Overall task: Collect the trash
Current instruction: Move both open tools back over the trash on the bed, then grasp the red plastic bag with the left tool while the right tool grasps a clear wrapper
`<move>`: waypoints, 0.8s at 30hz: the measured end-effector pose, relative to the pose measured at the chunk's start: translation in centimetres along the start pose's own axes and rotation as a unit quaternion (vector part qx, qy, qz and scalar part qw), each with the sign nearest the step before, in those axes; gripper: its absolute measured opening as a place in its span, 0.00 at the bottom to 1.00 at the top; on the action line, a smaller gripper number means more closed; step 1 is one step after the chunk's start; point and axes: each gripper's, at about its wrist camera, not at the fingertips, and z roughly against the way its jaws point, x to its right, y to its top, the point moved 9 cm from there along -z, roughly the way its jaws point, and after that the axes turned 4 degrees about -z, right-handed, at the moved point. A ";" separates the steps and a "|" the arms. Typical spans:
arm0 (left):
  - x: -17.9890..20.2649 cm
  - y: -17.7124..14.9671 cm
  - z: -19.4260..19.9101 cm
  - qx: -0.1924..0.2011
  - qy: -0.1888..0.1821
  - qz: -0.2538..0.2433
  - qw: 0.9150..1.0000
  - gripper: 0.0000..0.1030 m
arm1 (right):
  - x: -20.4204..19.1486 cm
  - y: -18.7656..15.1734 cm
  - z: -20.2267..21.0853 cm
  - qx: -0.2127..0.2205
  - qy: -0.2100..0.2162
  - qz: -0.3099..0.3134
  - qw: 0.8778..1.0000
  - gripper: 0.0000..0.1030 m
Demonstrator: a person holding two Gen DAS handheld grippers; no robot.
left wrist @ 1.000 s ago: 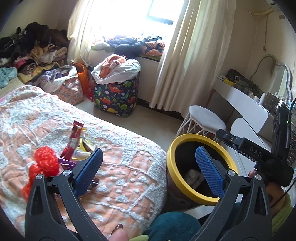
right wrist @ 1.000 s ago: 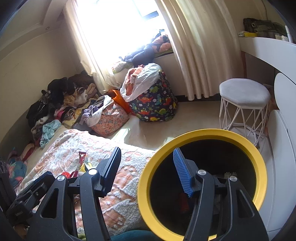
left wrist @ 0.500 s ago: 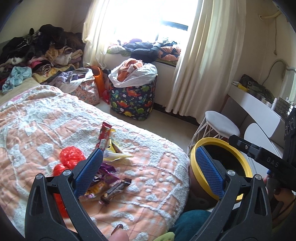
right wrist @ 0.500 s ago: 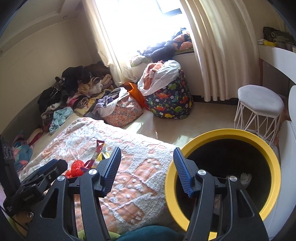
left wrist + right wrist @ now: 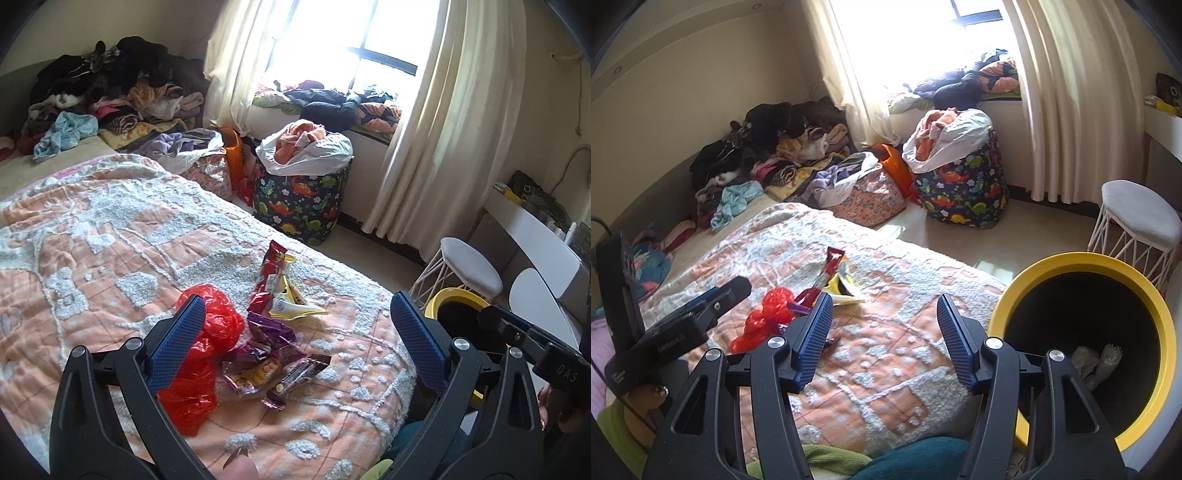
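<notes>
Lettering "DAS" marks right gripper (image 5: 495,321) body.

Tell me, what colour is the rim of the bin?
Yellow. The bin is black inside with a yellow rim, clearest in the right wrist view.

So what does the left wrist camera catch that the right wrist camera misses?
Only the left wrist view shows the purple and brown wrappers in full, between the open left gripper. Only the right wrist view looks into the yellow-rimmed bin, with crumpled scraps at its bottom. Both show the red plastic bag, the quilted bed and the dinosaur-print hamper.
</notes>
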 end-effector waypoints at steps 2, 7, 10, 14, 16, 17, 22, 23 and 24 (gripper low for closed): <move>-0.9 0.1 0.1 0.001 0.005 0.007 1.000 0.89 | -0.9 -0.3 -0.3 -0.005 0.006 0.007 1.000 0.55; -2.9 0.0 0.3 0.003 0.020 0.023 1.000 0.89 | -3.0 -1.1 -1.2 -0.021 0.020 0.024 0.999 0.55; -4.4 -0.1 0.3 -0.001 0.033 0.036 0.999 0.89 | -4.1 -1.8 -1.8 -0.031 0.024 0.036 0.999 0.55; -6.5 -0.7 0.5 -0.005 0.047 0.050 0.998 0.89 | -5.4 -2.5 -2.8 -0.044 0.031 0.051 0.997 0.55; -7.5 -1.0 0.5 -0.011 0.055 0.057 0.997 0.89 | -6.1 -2.8 -3.2 -0.049 0.035 0.059 0.996 0.55; -8.0 -1.2 0.5 -0.013 0.058 0.060 0.996 0.89 | -6.5 -2.9 -3.4 -0.051 0.039 0.061 0.996 0.55; -9.9 -2.3 0.2 -0.031 0.069 0.066 0.995 0.89 | -8.1 -3.1 -4.8 -0.063 0.052 0.073 0.994 0.55; -10.2 -2.6 0.1 -0.035 0.071 0.065 0.995 0.89 | -8.3 -3.1 -5.0 -0.066 0.055 0.073 0.994 0.55; -10.4 -2.9 0.0 -0.041 0.071 0.065 0.995 0.89 | -8.5 -3.2 -5.4 -0.071 0.059 0.073 0.993 0.55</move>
